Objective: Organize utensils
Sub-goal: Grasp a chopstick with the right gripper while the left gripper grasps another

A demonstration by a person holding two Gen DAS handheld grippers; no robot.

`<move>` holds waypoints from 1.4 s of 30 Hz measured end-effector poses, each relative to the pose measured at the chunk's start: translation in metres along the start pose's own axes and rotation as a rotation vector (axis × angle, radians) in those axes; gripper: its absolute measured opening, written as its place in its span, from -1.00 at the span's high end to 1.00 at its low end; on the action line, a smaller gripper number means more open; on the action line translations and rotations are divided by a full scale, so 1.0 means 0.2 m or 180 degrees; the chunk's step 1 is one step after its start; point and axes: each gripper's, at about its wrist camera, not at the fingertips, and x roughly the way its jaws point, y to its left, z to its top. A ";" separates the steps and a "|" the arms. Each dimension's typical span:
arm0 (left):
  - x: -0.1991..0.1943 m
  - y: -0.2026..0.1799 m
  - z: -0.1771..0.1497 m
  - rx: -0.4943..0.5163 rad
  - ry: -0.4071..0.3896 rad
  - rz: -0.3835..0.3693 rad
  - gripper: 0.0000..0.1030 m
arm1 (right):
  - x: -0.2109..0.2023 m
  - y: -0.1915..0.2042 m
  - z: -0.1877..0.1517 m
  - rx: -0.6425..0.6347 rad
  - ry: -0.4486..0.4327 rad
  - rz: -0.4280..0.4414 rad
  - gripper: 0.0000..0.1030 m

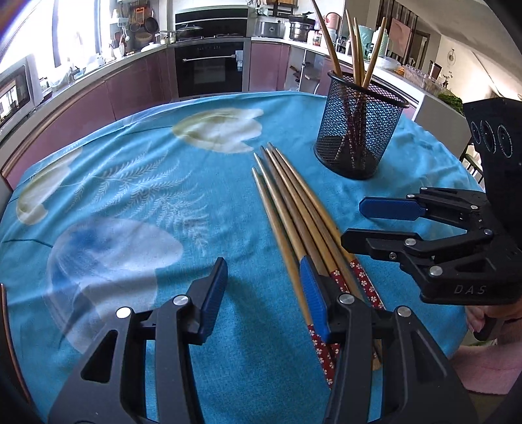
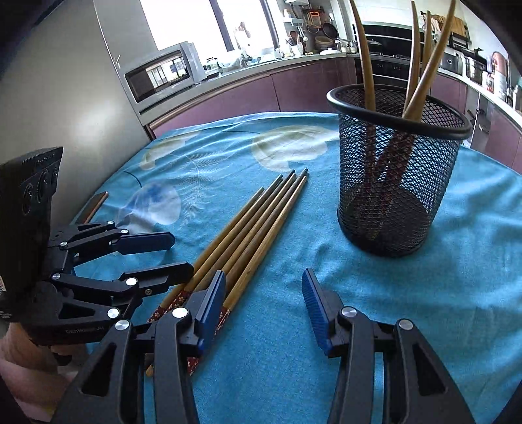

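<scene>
Five red-handled wooden chopsticks [image 1: 293, 212], bundled.

Bright window [image 2: 182, 19] daylight (blown out), soft shadows, strong fisheye bending at edges.

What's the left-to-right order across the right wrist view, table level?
left gripper → loose chopsticks → mesh cup with chopsticks standing in it, all on the blue tablecloth.

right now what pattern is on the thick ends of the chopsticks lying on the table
Red with small white flowers, on the chopsticks; clearest in the left wrist view.
</scene>
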 end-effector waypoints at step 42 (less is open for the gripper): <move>0.01 0.07 0.05 -0.0390 -0.0106 -0.0069 0.85 | -0.04 -0.13 0.06 0.0334 -0.0113 -0.0025 0.89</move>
